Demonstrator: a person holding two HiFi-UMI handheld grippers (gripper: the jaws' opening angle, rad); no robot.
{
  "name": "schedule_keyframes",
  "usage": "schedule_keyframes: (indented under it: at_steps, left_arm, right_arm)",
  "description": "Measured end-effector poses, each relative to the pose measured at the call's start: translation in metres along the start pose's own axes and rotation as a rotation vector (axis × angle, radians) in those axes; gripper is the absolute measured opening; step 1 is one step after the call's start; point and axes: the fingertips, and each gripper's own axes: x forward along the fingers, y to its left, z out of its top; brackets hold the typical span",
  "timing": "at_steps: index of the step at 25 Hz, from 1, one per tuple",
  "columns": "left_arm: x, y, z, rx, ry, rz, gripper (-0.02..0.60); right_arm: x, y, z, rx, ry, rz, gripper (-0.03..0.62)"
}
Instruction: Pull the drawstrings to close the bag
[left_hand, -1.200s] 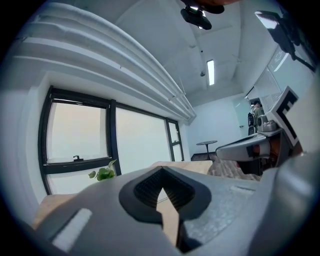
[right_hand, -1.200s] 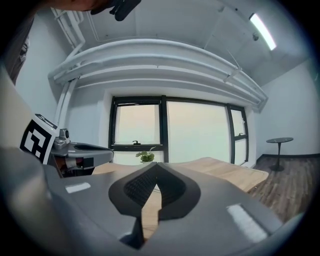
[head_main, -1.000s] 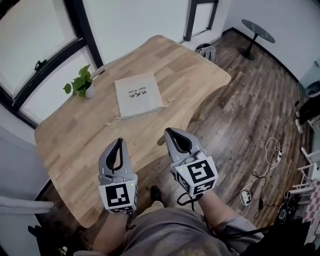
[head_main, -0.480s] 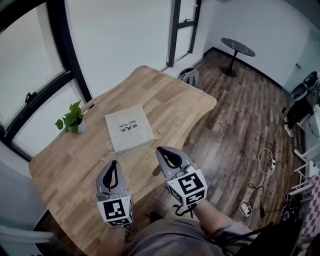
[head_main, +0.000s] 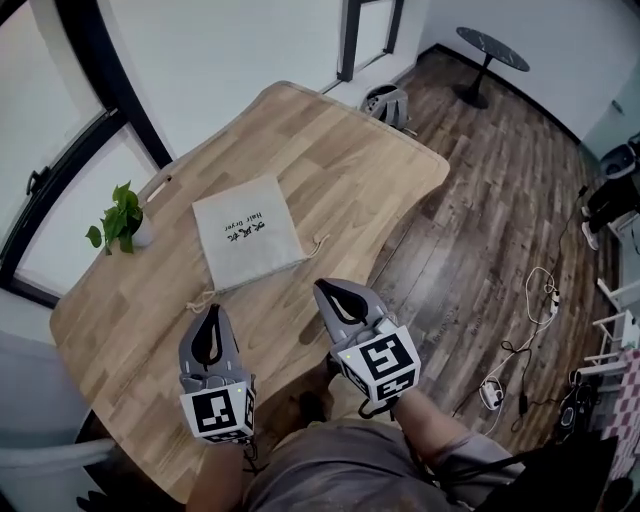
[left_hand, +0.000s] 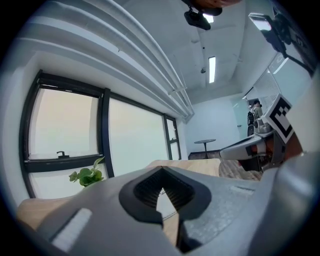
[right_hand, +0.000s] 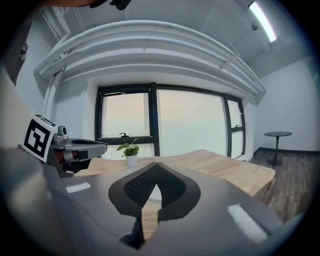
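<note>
Flat sq. canvas bag (head_main: 245, 232), wood table (head_main: 350, 170)

I'm in some office-type room: big wooden table (head_main: 330, 150), tall black-framed windows (right_hand: 190, 130), plank floor (head_main: 500, 200), loose cables (head_main: 535, 300) lying around.

Cream cloth bag (head_main: 252, 245), flat and empty-looking, lies on the wooden tabletop (head_main: 340, 160), roughly mid-surface, turned at a slight angle to the near edge. Squarish shape, some soft creases. Small dark print (head_main: 243, 229) sits at the centre of the upward face, too small to read. The mouth edge is on the near side and looks ungathered, lying at full width. Two thin pale drawstrings come out at the near corners: one drawstring end (head_main: 199, 297) trails off the near corner at the head view's left, the other drawstring end (head_main: 318, 242) curls just beside the opposite corner. Both lie slack on the wood.
</note>
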Motion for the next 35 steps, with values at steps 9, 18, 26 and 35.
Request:
schedule_keyframes:
  at_steps: [9, 18, 26, 35]
  left_arm:
    - [0.061, -0.006, -0.002, 0.015, 0.038, 0.036, 0.0]
    - [0.085, 0.007, 0.035, 0.056, -0.009, 0.148, 0.0]
    - [0.09, 0.028, 0.04, 0.074, 0.034, 0.205, 0.0]
    - [0.114, 0.044, -0.031, 0.037, 0.161, 0.137, 0.0]
  right_arm:
    - [0.055, -0.05, -0.008, 0.02, 0.02, 0.105, 0.031]
    - [0.09, -0.07, 0.038, -0.064, -0.044, 0.228, 0.031]
    - [0.114, -0.075, 0.049, -0.118, -0.054, 0.319, 0.035]
    - [0.133, -0.069, -0.024, -0.147, 0.079, 0.466, 0.099]
